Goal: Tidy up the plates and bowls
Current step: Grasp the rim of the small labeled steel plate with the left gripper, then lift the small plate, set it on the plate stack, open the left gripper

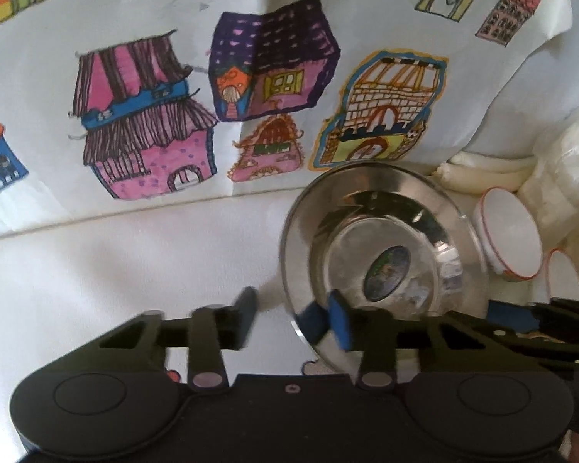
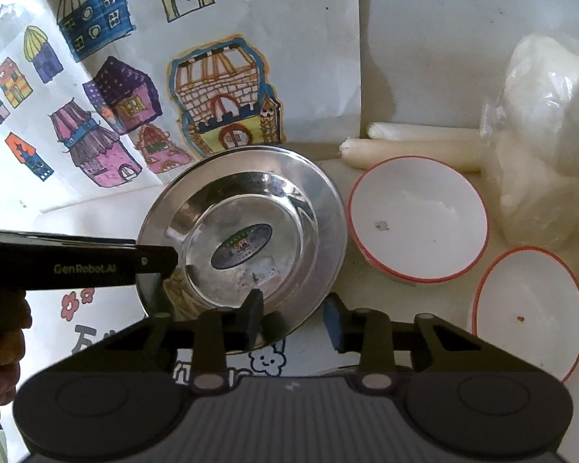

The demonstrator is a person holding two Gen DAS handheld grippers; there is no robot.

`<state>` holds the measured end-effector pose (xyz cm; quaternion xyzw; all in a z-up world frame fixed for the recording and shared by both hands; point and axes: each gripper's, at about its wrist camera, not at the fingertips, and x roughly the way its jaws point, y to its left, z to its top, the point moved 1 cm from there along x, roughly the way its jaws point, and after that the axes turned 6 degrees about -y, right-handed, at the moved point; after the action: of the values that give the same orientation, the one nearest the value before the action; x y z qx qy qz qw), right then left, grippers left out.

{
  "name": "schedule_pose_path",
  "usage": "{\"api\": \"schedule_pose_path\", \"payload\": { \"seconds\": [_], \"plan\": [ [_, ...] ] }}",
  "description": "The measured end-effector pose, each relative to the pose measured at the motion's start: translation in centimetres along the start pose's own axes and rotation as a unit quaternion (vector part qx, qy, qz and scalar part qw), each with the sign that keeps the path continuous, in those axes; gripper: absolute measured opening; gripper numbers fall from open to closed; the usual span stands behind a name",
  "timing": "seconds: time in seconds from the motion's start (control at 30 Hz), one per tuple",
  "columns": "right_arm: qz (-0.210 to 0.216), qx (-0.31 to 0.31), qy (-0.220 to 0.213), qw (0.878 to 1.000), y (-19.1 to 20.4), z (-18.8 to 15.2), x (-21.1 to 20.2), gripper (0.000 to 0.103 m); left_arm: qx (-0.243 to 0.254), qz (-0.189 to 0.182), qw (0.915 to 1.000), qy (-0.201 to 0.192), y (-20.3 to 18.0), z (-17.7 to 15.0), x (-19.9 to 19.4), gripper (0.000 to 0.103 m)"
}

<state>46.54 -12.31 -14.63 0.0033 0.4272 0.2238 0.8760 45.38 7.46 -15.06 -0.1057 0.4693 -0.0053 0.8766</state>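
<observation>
Two grippers: left gripper [image 1: 291,314] and right gripper [image 2: 295,318], fingers wide, straddle opposite rims of the steel plate [image 2: 247,247], seemingly to lift it level.
Bowls: red-rimmed pair [image 2: 419,223] waits beside.

Black left gripper [image 1: 293,314], blue pads [image 1: 341,322], white "GenRobot.AI" lettering [image 2: 85,269]

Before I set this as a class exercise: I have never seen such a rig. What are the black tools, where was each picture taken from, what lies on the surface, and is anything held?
A person holds a two-finger tool in each hand, and a camera on each looks along its jaws. One picture comes from the left gripper, the other from the right gripper. On the surface lie a steel plate, two white red-rimmed bowls and paper with drawn houses. Both sets of jaws stand open astride the plate's rim; nothing is clamped.
</observation>
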Motion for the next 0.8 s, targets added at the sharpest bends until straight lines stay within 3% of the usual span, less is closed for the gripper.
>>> {"api": "schedule_pose_path", "payload": {
  "seconds": [0.03,0.4,0.8],
  "plan": [
    [0.002,-0.001,0.001,1.0,0.0,0.0,-0.1,0.033,-0.004,-0.006,1.0,0.002,0.1,-0.1,-0.1,0.027],
    [0.028,-0.021,0.003,0.999,0.5,-0.9,-1.8,0.027,-0.017,0.002,0.9998,0.006,0.5,-2.2,-2.9,0.027],
    [0.065,-0.023,-0.024,0.997,-0.1,-1.0,-5.2,0.027,-0.01,0.013,0.9994,-0.029,-1.4,-3.3,-6.5,0.029]
  ]
}}
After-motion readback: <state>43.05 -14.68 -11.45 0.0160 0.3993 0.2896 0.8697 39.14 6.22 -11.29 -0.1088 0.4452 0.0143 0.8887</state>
